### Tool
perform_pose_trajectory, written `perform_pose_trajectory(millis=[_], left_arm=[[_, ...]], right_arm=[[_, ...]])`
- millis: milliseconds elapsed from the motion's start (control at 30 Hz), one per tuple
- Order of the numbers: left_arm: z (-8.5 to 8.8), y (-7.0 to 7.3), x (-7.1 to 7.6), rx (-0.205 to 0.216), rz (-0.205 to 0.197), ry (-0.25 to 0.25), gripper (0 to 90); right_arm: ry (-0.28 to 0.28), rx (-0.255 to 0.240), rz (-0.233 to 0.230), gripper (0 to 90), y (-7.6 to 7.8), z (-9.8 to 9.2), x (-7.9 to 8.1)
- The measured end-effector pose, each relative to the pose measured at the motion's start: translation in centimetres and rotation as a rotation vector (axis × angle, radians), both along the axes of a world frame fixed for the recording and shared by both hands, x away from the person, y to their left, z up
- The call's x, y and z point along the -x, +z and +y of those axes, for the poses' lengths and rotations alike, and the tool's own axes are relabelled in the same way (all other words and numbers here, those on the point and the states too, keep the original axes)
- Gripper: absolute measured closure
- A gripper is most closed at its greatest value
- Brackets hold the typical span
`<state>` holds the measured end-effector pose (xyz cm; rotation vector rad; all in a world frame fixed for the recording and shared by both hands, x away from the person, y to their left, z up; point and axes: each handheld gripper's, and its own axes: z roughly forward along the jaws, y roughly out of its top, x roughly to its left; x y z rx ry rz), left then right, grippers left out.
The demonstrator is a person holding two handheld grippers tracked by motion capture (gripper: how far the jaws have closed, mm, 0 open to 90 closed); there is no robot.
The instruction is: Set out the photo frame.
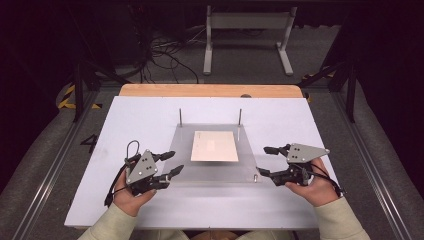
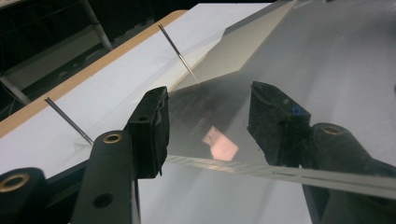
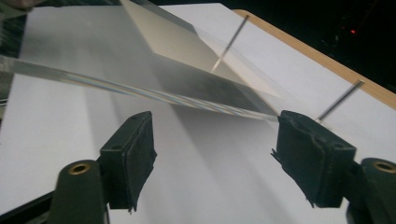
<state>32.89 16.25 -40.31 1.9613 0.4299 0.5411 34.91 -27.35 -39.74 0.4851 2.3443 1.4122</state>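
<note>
A clear plastic plate [image 1: 215,171] rests raised on thin metal posts [image 1: 180,116] over the white table [image 1: 125,120]. A beige card [image 1: 215,146] lies on its middle. My left gripper [image 1: 176,162] sits at the plate's front left corner, open. In the left gripper view the plate's edge [image 2: 280,171] crosses between the jaws, and the right-hand one shows through the plastic. My left gripper [image 2: 210,126] has no pad pressing on the plate. My right gripper [image 1: 262,160] is open at the front right corner. In its own view my right gripper [image 3: 215,144] holds nothing, with the plate's edge [image 3: 140,93] just ahead.
Two posts [image 2: 180,56] [image 2: 67,121] stick up at the plate's far side, as seen in the left gripper view. A short post [image 1: 256,176] stands at the front right corner, close to my right gripper. The table's wooden back edge [image 1: 210,90] borders dark floor with cables and a metal frame.
</note>
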Motion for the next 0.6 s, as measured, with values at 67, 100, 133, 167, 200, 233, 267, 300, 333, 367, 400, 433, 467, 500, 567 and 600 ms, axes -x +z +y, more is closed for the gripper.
perform_pose_trajectory(millis=[67,100,133,167,200,233,267,300,333,367,400,433,467,500,567,600], left_arm=[[0.0,0.0,0.0,0.002,0.002,-0.004,46.8],[-0.1,-0.1,0.0,0.006,0.005,-0.005,46.7],[-0.1,-0.1,0.0,0.006,0.005,-0.005,46.7],[-0.1,-0.1,0.0,0.005,0.004,-0.007,46.7],[-0.1,-0.1,0.0,0.005,0.004,-0.007,46.8],[-0.1,-0.1,-0.1,0.006,0.004,-0.007,46.8],[-0.1,-0.1,-0.1,0.007,0.003,-0.008,46.8],[-0.1,-0.1,-0.1,0.007,0.001,-0.008,46.7],[-0.1,-0.1,-0.1,0.008,0.001,-0.008,46.7],[-0.2,-0.1,-0.1,0.008,0.000,-0.009,46.7],[-0.2,-0.1,-0.1,0.007,0.000,-0.009,46.7],[-0.2,-0.1,-0.1,0.006,0.000,-0.009,46.7],[-0.2,-0.1,-0.1,0.007,0.000,-0.009,46.7],[-0.2,-0.1,-0.1,0.008,0.001,-0.009,46.7],[-0.2,-0.1,-0.1,0.007,-0.001,-0.009,46.7],[-0.2,-0.1,-0.1,0.007,-0.001,-0.008,46.7]], right_arm=[[0.033,-0.015,-0.007,24.0,-0.1,1.1,0.2],[0.041,-0.022,-0.014,23.9,-0.2,1.4,0.2],[0.046,-0.023,-0.020,23.9,-0.2,1.7,0.2],[0.049,-0.022,-0.032,23.9,-0.2,1.9,0.2],[0.049,-0.022,-0.032,23.9,-0.2,1.9,0.2],[0.049,-0.025,-0.055,22.9,-0.3,2.3,0.3],[0.049,-0.025,-0.055,22.9,-0.3,2.3,0.3],[0.052,-0.035,-0.065,22.3,-0.3,2.5,0.2],[0.053,-0.052,-0.066,22.3,-0.4,2.7,0.2],[0.053,-0.064,-0.068,22.3,-0.5,2.9,0.2],[0.057,-0.070,-0.078,22.5,-0.5,3.1,0.2],[0.060,-0.078,-0.083,23.4,-0.6,3.3,0.2],[0.064,-0.081,-0.084,25.2,-0.6,3.5,0.2],[0.072,-0.078,-0.085,27.4,-0.7,3.6,0.2],[0.082,-0.065,-0.092,36.2,-0.8,3.8,0.3],[0.085,-0.061,-0.099,40.5,-0.8,3.9,0.3]])
